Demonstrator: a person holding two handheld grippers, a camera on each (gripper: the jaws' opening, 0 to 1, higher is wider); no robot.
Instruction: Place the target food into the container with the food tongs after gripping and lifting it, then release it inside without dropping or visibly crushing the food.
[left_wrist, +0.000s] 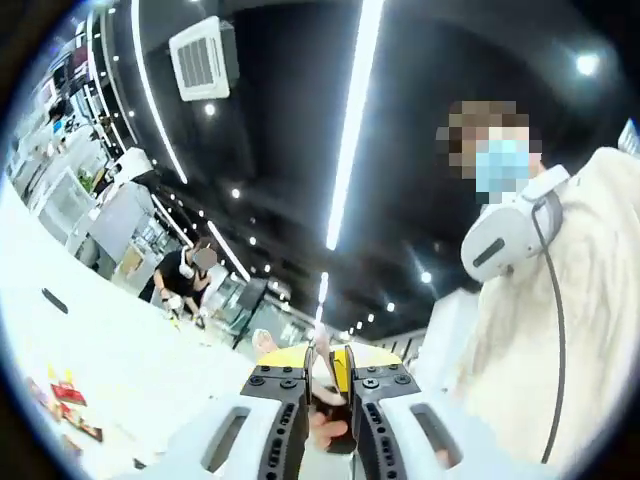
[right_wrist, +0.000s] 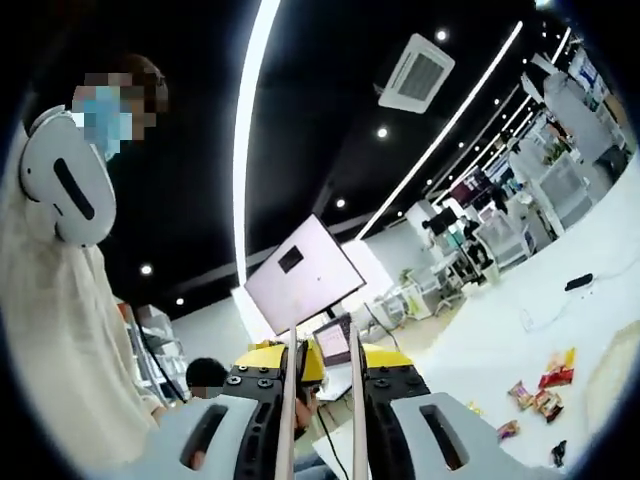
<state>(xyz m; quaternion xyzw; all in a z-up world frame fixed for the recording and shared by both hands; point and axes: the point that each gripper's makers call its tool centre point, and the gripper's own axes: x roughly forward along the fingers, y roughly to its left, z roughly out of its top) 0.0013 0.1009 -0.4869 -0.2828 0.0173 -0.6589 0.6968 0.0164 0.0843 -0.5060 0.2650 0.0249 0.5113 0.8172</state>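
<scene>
My right gripper (right_wrist: 322, 400) is shut on the food tongs (right_wrist: 288, 410). Their two thin metal arms rise side by side between the jaws, which stand a little apart around them. My left gripper (left_wrist: 330, 395) has its black pads (left_wrist: 308, 400) almost together; a small pinkish shape shows in the narrow gap, and I cannot tell what it is. Both views tilt upward toward the dark ceiling. Several small snack packets (right_wrist: 540, 392) lie on the white table (right_wrist: 500, 350) at the lower right of the right gripper view. More packets (left_wrist: 68, 398) lie at the lower left of the left gripper view.
A person in a cream coat (left_wrist: 540, 340) with a white headset (left_wrist: 505, 235) stands close beside both grippers. A tilted white screen (right_wrist: 303, 272) and a laptop (right_wrist: 333, 342) stand beyond the right gripper. Another person (left_wrist: 185, 275) works at the far table. A black cable (right_wrist: 578, 283) lies on the table.
</scene>
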